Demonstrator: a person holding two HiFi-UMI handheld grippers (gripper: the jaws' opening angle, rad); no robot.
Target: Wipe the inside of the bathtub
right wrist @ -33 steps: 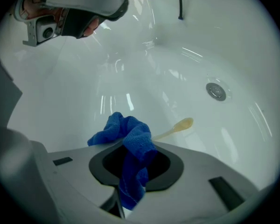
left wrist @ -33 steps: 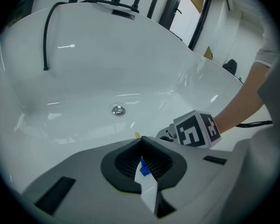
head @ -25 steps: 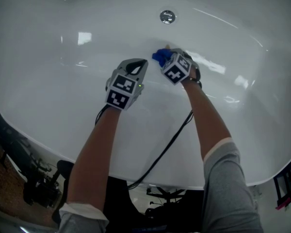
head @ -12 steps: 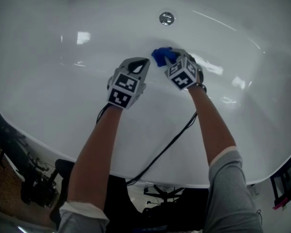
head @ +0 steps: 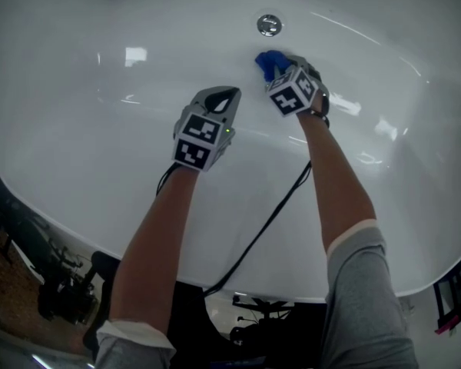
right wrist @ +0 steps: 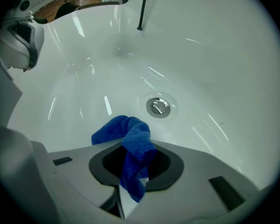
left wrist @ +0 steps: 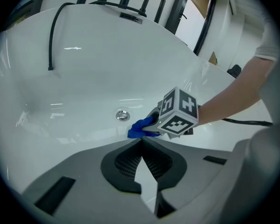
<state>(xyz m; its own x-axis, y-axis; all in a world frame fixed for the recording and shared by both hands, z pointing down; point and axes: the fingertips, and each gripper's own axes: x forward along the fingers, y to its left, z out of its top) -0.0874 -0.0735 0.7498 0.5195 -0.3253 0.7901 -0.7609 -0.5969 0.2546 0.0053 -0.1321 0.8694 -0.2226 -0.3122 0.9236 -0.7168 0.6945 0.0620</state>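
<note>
A white bathtub [head: 77, 91] fills the head view, with a chrome drain [head: 269, 24] on its floor. My right gripper [head: 280, 66] is shut on a blue cloth [head: 270, 61] and holds it against the tub floor just below the drain. In the right gripper view the blue cloth [right wrist: 129, 148] hangs bunched between the jaws of the right gripper [right wrist: 133, 146], close to the drain [right wrist: 158, 106]. My left gripper [head: 224, 98] hovers to the left, shut and empty; in its own view the left gripper [left wrist: 141, 141] points toward the cloth [left wrist: 141, 128] and drain [left wrist: 122, 115].
A black cable [head: 269, 221] runs from the right gripper over the tub's near rim. Black taps and a hose [left wrist: 51, 36] stand along the far rim. Beyond the near rim lie dark stands and gear [head: 61, 290] on the floor.
My right gripper has pushed the blue cloth up and slightly right across the tub floor, closer to the drain. The left gripper has barely shifted.
</note>
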